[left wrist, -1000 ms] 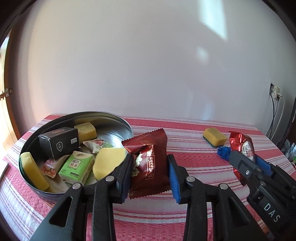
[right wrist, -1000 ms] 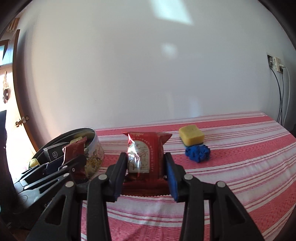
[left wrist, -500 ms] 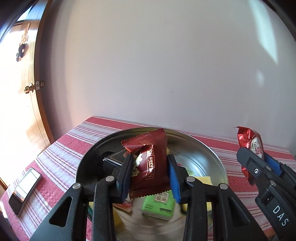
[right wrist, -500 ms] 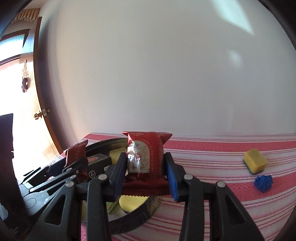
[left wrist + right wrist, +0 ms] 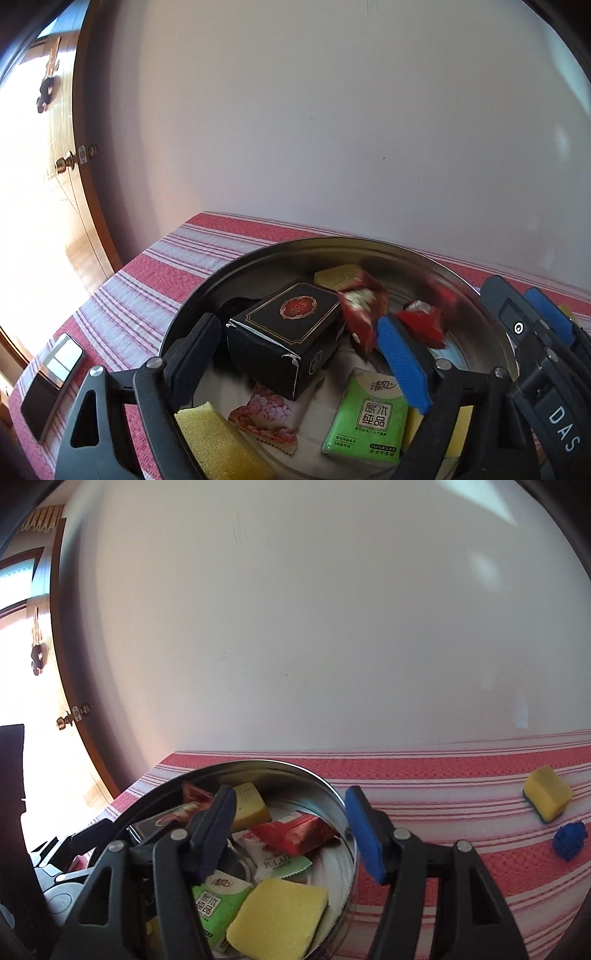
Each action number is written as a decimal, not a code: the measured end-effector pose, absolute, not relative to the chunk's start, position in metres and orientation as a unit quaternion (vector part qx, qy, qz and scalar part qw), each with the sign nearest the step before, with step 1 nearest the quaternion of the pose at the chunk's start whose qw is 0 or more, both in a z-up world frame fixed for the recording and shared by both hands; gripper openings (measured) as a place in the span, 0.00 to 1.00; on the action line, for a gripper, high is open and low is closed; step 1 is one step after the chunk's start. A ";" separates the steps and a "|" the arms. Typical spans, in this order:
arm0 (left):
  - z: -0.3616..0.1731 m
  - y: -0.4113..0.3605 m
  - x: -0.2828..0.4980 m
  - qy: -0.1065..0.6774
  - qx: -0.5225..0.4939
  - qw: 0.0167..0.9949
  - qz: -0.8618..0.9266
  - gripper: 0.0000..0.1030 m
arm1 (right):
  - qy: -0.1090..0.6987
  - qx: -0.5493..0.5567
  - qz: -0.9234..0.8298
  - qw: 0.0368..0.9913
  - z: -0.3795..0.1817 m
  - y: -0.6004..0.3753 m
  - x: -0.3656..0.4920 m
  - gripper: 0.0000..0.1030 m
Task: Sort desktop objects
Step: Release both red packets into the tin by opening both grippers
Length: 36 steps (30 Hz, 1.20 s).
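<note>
Both the left gripper [image 5: 299,350] and the right gripper [image 5: 291,830], jaws just opened and empty, hang over the round metal tin [image 5: 343,812], while the remaining yellow sponge [image 5: 547,797] lies right of the tin, nearer the right gripper.

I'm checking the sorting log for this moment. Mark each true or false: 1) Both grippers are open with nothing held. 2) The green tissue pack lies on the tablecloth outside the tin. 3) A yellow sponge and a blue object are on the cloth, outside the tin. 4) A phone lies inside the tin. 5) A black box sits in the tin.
1) True: the left gripper and right gripper have just been opening; nothing is between the jaws.
2) False: the green tissue pack lies inside the round metal tin.
3) True: yellow sponge, blue object.
4) False: the phone lies on the tablecloth beside the tin.
5) True: black box.
</note>
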<state>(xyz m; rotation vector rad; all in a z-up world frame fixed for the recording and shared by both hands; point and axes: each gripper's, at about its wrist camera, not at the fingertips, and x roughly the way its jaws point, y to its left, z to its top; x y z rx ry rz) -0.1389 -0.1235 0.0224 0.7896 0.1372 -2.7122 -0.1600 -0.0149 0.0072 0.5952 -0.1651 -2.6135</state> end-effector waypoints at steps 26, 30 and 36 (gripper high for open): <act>0.030 -0.088 -0.104 0.020 0.114 0.139 -0.983 0.89 | -0.098 0.104 -0.984 0.110 0.014 0.055 -0.122 1.00; 0.024 -0.078 -0.105 0.007 0.120 0.126 -0.985 0.89 | -0.089 0.108 -0.984 0.108 0.012 0.057 -0.121 1.00; 0.023 -0.078 -0.104 0.014 0.126 0.117 -0.985 0.89 | -0.099 0.116 -0.982 0.109 0.011 0.071 -0.113 1.00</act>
